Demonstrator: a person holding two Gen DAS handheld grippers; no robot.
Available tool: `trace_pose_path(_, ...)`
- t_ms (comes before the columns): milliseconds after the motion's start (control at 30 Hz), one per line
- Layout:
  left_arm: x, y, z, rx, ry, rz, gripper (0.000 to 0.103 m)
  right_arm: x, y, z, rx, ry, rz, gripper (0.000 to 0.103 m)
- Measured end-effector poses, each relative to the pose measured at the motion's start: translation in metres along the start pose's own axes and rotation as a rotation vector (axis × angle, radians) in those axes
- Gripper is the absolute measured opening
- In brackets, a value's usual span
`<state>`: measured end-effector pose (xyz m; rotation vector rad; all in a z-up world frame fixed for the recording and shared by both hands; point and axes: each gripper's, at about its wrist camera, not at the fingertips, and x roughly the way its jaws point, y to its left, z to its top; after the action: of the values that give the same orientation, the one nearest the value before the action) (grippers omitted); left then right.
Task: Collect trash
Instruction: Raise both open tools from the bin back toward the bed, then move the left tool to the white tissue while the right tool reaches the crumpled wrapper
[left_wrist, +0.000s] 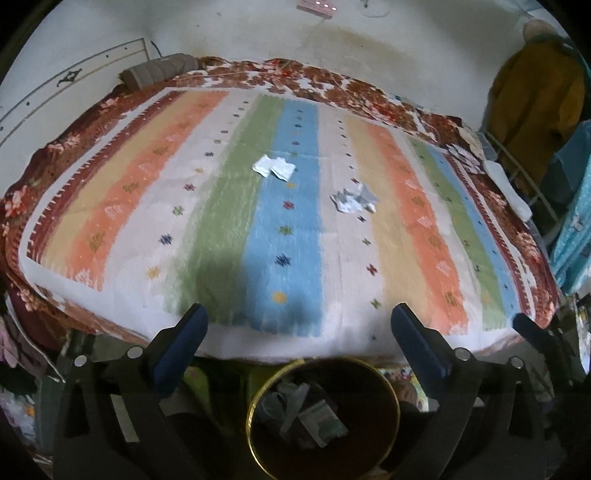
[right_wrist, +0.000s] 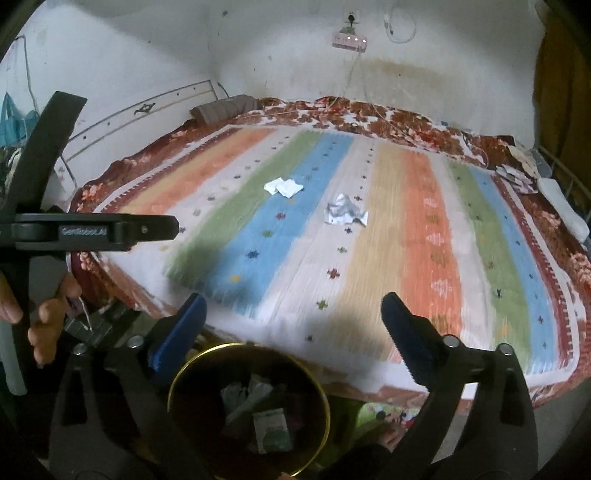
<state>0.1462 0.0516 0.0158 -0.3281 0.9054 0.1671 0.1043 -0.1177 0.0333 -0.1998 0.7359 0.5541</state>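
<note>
Hovering both claws, left (left_wrist: 299, 325) and right (right_wrist: 293, 314), spread empty above my trash bin (left_wrist: 384, 384); some scraps inside, white paper (left_wrist: 275, 167) and crumpled wrapper (left_wrist: 352, 198) beyond it on the bed (left_wrist: 110, 206).

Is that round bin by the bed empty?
No. The bin already holds some crumpled wrappers and a packet, seen through its open top in both views.

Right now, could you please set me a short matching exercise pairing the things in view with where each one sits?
Things:
1. white paper scraps
2. crumpled grey-white wrapper
3. gold-rimmed bin
4. rolled brown cloth

Places:
A. far corner of the bed, by the wall
B. on the floor below the bed's near edge
C. where the green and blue stripes meet
D. on the white stripe right of the blue one

Pairs: 1-C, 2-D, 3-B, 4-A
</note>
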Motion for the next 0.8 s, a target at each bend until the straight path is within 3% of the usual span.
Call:
trace_pose_path(167,0.011,0.006,0.014,-0.030,0.008,0.002,0.097,0.013,-0.004,0.012,0.004,0.012,0.015,0.094)
trace_pose_path(433,0.027,0.001,0.042,0.017,-0.018,0.053,0.097,0.039,-0.019,0.037,0.032,0.021,0.003,0.094)
trace_pose_path(800,0.078,0.004,0.085,0.106,-0.011,0.104,0.097,0.082,-0.035,0.059,0.047,0.035,-0.017,0.094)
